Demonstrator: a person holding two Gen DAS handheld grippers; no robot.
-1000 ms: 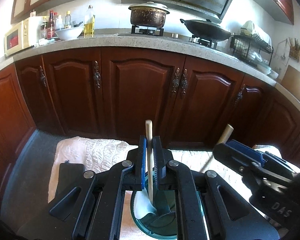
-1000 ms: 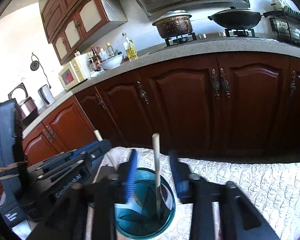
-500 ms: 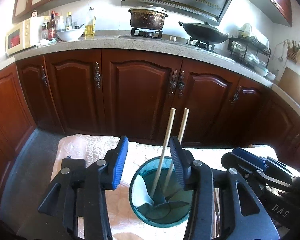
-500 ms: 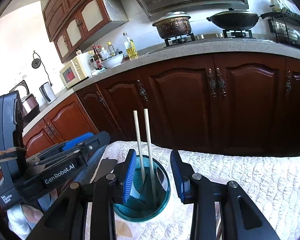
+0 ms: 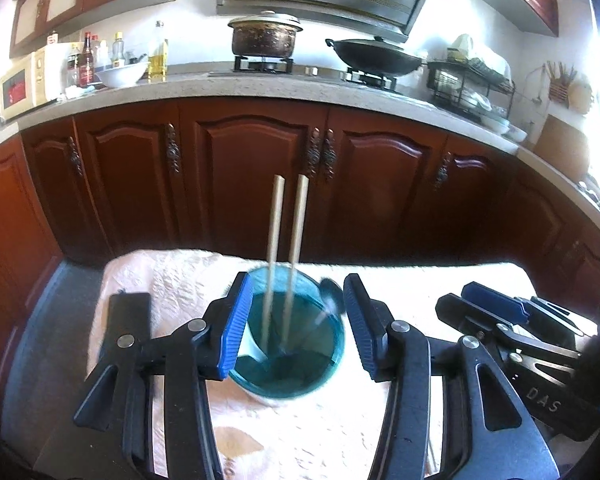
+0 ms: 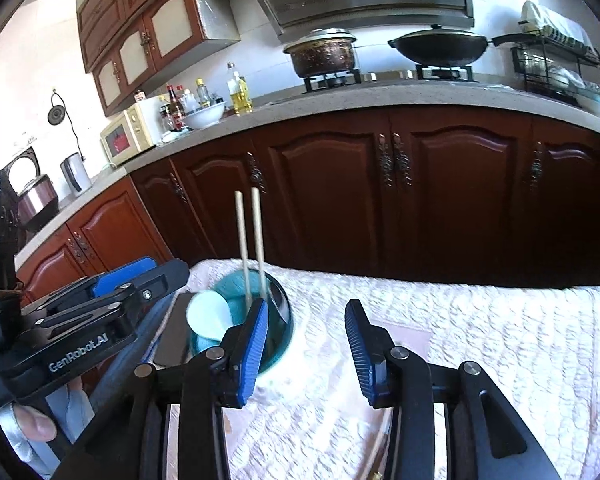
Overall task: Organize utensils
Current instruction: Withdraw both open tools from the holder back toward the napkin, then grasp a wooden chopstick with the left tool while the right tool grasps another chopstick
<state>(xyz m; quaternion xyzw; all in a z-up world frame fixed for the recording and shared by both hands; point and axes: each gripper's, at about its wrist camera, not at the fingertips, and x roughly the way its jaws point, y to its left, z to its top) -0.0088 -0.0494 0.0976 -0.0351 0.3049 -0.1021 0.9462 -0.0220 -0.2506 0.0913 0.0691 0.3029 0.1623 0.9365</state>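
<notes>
Two chopsticks (image 5: pixel 284 256) stand upright and nearly parallel in the teal cup (image 5: pixel 288 344), centre of the left view, on the quilted white cloth (image 5: pixel 400 280) that covers the desk. The left tongs (image 5: pixel 296 320) are released and opening wider, with the cup between the blue pads but nothing pressed. The right tongs (image 6: pixel 306 344) are easing open too, with only bare cloth between them, the cup just off to their left. My read is that those sticks are light, stiff and slick, so they would pivot in a loose pinch; best taken high on the bare shaft, above the rim, both together. The cup looks like thin plastic or glass, light enough to tip if nudged sideways. Now the views differ: the right camera catches a white spoon (image 6: pixel 208 316) lying in the cup's left side and a dark flat object (image 6: pixel 172 332) beside it, plus a person's fingers (image 6: pixel 36 424) in the lower left. The left camera shows down into the cup, and the right tongs low at its right edge.
</notes>
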